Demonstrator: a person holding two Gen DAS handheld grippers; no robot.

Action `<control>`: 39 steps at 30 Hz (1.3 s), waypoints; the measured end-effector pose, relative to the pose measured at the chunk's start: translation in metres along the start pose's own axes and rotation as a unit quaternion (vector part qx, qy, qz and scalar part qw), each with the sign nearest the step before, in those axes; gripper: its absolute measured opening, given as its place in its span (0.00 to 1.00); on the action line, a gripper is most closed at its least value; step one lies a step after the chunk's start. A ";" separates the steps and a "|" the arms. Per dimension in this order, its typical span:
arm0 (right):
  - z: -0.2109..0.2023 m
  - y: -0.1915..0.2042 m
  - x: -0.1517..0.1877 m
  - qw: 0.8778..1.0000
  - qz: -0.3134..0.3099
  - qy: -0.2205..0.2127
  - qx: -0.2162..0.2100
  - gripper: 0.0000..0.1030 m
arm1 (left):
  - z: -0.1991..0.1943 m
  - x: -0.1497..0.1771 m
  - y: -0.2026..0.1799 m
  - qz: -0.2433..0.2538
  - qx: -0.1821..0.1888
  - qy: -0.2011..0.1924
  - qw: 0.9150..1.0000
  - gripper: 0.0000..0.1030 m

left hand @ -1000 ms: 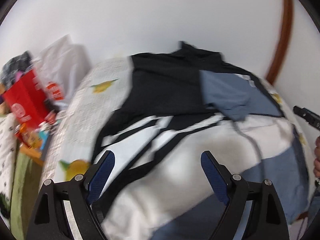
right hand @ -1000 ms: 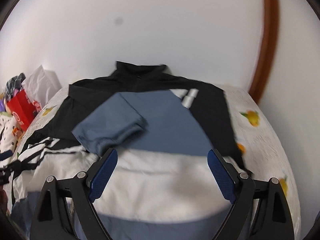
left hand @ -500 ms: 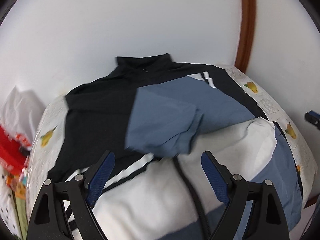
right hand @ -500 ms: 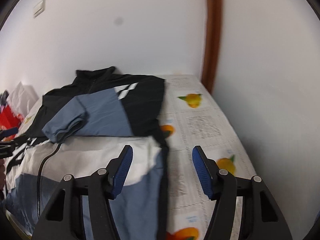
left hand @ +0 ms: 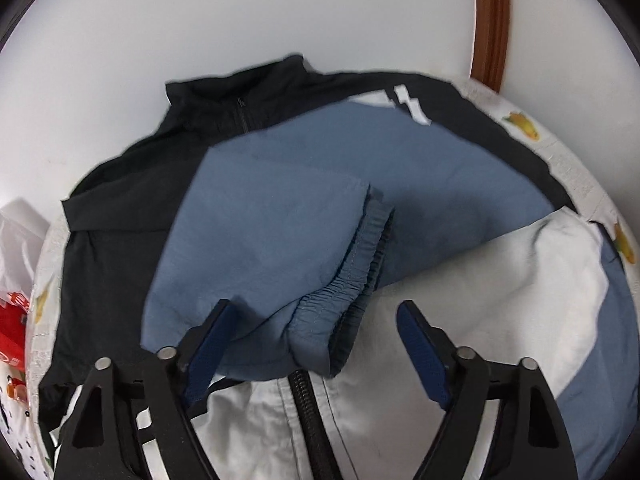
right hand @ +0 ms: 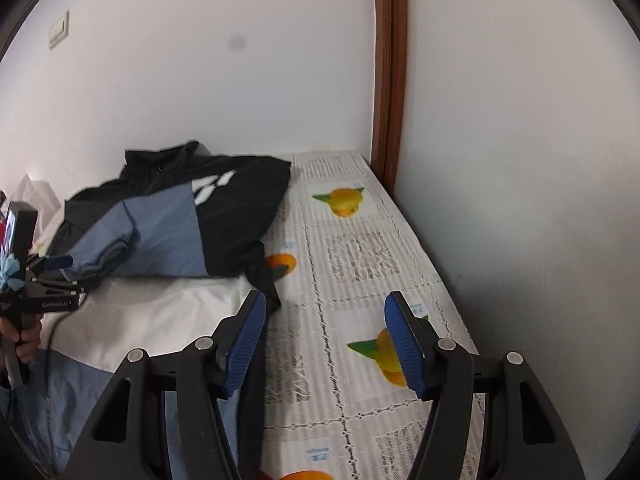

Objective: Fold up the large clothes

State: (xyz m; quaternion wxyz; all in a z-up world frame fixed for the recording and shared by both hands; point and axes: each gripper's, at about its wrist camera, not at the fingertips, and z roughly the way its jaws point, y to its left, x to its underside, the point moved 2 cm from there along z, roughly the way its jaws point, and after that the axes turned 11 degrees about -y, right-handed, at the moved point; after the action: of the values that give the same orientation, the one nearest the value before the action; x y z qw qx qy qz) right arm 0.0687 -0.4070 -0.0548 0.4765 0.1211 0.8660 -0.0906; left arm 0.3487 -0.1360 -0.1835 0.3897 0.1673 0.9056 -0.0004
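Observation:
A black, blue and white zip jacket (left hand: pixel 460 288) lies spread on the bed. Its blue sleeve (left hand: pixel 272 248) is folded across the chest, with the elastic cuff (left hand: pixel 352 276) lying just ahead of my left gripper (left hand: pixel 316 332), which is open and hovers close over the cuff and the zipper (left hand: pixel 304 408). In the right wrist view the jacket (right hand: pixel 168 224) lies to the left. My right gripper (right hand: pixel 324 340) is open and empty over the bedspread beside the jacket's right edge. The left gripper (right hand: pixel 60 268) shows at the far left there.
The bed has a white lace cover with orange fruit prints (right hand: pixel 344 200). White walls close in behind and on the right, with a brown wooden trim (right hand: pixel 388 80) in the corner. White and red bags (left hand: pixel 16 264) sit at the bed's left end.
My left gripper has moved in closer and lower over the sleeve cuff. My right gripper has swung right, off the jacket, over the bare bedspread, and stays open.

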 end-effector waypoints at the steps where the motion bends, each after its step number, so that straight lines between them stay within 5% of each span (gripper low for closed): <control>1: 0.004 0.001 0.003 1.000 -0.005 0.005 0.002 0.60 | 0.006 0.002 -0.001 0.001 -0.005 0.006 1.000 0.69; 5: 0.011 0.008 0.012 1.000 -0.019 0.015 -0.001 0.60 | 0.009 0.003 0.002 0.008 -0.022 -0.002 1.000 0.47; 11: 0.014 0.031 0.012 0.999 -0.041 0.023 -0.007 0.59 | -0.012 -0.007 0.024 -0.028 0.002 -0.023 0.999 0.13; 23: 0.016 0.107 -0.026 0.997 -0.053 -0.005 -0.055 0.60 | -0.065 -0.018 0.153 -0.149 -0.015 -0.079 0.985 0.12; 32: 0.073 0.146 -0.035 0.996 -0.053 0.014 -0.070 0.60 | -0.035 0.013 0.223 -0.224 -0.040 -0.045 0.973 0.11; 39: 0.118 0.145 -0.022 0.996 -0.052 0.043 -0.053 0.59 | -0.012 0.028 0.228 -0.228 -0.044 -0.011 0.973 0.11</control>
State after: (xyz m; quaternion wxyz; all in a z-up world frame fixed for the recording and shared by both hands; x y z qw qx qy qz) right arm 0.2175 -0.3035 -0.1046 0.4391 0.0545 0.8945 -0.0638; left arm 0.3914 0.0898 -0.1652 0.3965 -0.0610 0.9146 -0.0513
